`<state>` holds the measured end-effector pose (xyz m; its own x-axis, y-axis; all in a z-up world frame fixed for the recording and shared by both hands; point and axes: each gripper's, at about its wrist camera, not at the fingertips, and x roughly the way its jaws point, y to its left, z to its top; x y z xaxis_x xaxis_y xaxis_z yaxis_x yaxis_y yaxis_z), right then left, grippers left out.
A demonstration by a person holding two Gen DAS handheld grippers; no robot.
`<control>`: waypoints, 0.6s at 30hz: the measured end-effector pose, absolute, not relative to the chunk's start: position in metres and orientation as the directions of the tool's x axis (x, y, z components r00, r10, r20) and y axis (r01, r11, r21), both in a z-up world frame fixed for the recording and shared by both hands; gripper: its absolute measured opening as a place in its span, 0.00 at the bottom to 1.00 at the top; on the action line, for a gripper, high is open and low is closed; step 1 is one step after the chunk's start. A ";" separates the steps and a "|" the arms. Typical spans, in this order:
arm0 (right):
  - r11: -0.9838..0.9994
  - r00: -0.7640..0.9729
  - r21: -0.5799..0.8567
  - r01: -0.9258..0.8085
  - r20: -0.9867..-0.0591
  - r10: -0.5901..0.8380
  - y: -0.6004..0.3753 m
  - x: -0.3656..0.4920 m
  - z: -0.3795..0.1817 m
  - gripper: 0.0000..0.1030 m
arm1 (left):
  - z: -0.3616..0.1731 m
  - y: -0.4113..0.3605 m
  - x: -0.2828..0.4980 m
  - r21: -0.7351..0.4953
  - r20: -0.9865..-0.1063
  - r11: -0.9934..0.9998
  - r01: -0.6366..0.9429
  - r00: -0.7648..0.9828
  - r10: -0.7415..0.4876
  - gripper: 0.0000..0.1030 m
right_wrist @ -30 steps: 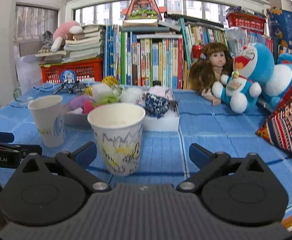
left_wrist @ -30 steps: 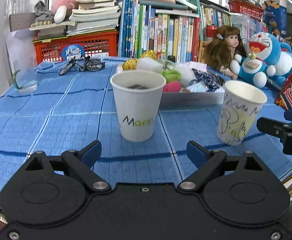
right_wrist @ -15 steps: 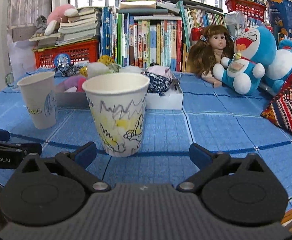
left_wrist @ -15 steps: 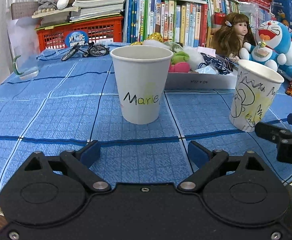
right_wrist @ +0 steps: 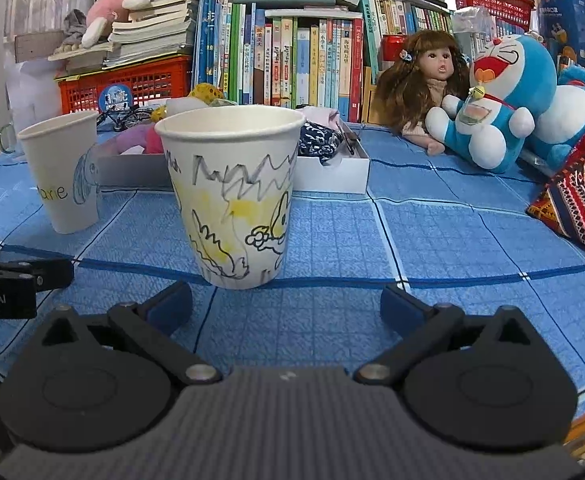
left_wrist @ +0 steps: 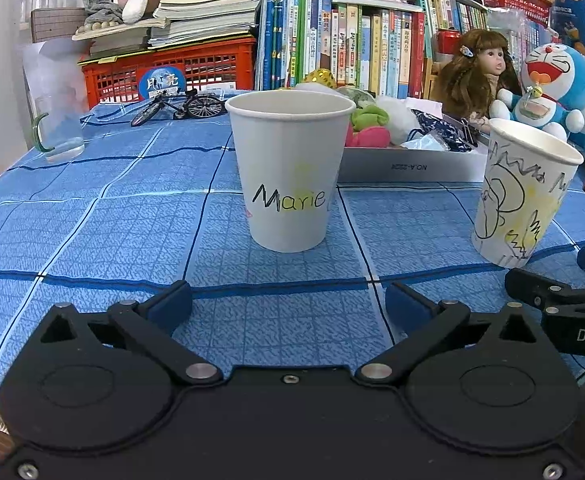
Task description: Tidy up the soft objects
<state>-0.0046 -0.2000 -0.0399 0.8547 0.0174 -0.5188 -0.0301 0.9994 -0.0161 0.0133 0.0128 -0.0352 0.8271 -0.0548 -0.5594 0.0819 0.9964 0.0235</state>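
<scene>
My left gripper (left_wrist: pixel 288 300) has just been opening and its jaws stand wide apart with nothing between them, as do those of my right gripper (right_wrist: pixel 286 300), each low over the blue cloth (left_wrist: pixel 132 220) facing a paper cup. The soft objects (left_wrist: pixel 366 128) lie heaped in the white tray (left_wrist: pixel 408 166) behind the cups. I judge them light, squashy and unbreakable, best pinched across their bulging middles.

Bright window daylight, sharp, fisheye-bent edges
</scene>
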 end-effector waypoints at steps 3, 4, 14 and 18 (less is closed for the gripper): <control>1.000 0.855 -0.017 -0.026 -0.519 0.013 -0.199 -0.005 -0.040 1.00 | -0.035 0.013 0.014 0.023 -0.558 0.996 0.082 0.828 -0.055 1.00; 1.000 0.855 -0.016 -0.026 -0.519 0.014 -0.199 -0.005 -0.040 1.00 | -0.035 0.013 0.014 0.024 -0.559 0.996 0.082 0.828 -0.054 1.00; 1.000 0.851 -0.013 -0.026 -0.524 0.016 -0.200 -0.003 -0.040 1.00 | -0.035 0.014 0.014 0.025 -0.567 0.997 0.076 0.823 -0.049 1.00; 1.000 0.850 -0.014 -0.027 -0.526 0.015 -0.200 -0.002 -0.040 1.00 | -0.034 0.012 0.015 0.027 -0.568 0.997 0.073 0.822 -0.045 1.00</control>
<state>-0.0022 -0.2004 -0.0398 0.8503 0.0154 -0.5261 -0.0268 0.9995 -0.0141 0.0149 0.0124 -0.0344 0.8215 -0.0446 -0.5685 0.0731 0.9969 0.0275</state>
